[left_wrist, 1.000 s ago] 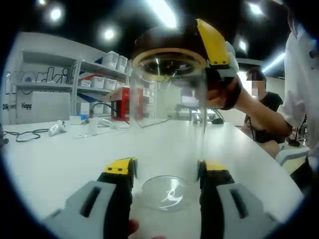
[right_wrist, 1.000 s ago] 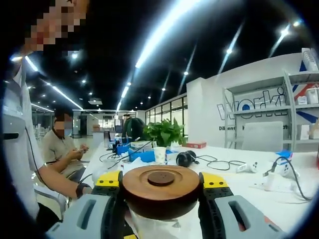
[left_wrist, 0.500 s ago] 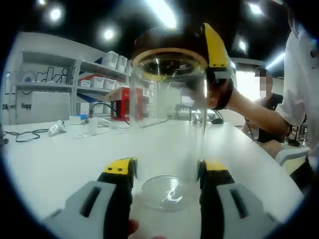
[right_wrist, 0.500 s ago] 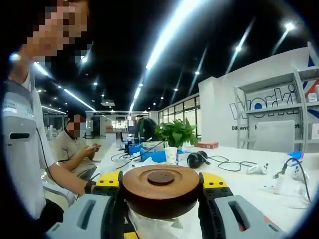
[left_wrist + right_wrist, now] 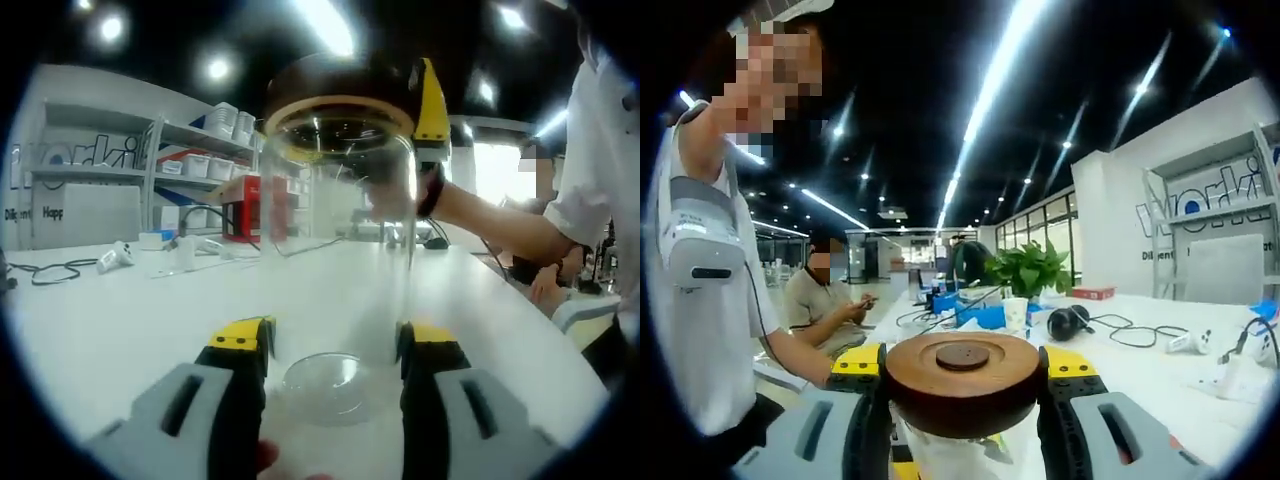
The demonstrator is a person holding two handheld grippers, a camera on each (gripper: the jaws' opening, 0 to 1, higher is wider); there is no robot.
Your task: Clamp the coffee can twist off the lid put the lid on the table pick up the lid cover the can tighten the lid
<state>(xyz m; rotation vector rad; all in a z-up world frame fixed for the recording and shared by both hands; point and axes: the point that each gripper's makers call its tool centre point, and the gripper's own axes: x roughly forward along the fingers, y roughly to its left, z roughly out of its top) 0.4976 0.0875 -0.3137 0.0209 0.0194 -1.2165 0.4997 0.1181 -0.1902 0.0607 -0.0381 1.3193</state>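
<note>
Rotation shows at the top of the clear glass coffee can [image 5: 338, 240]: in the left gripper view the right claw [image 5: 425, 100] has turned around the round dark wooden lid [image 5: 335, 85], its yellow-tipped jaw now narrower and more edge-on than a second ago, and the person's forearm behind it has swung lower. In the right gripper view the background has slid sideways, the potted green plant [image 5: 1032, 270] and the seated person [image 5: 825, 300] sitting further right than before, while the lid [image 5: 963, 378] stays centred between the jaws.

The left claw [image 5: 335, 345] is closed on the base of the can, its black jaws with yellow tips pressing the glass on either side; the can stands upright on the white table [image 5: 130, 310]. That hold has not changed.

The right claw [image 5: 963, 368] is closed on the lid, one jaw at each side of its rim, with the glass can [image 5: 960, 455] directly beneath. The lid sits on the mouth of the can; whether it is threaded tight cannot be told.
</note>
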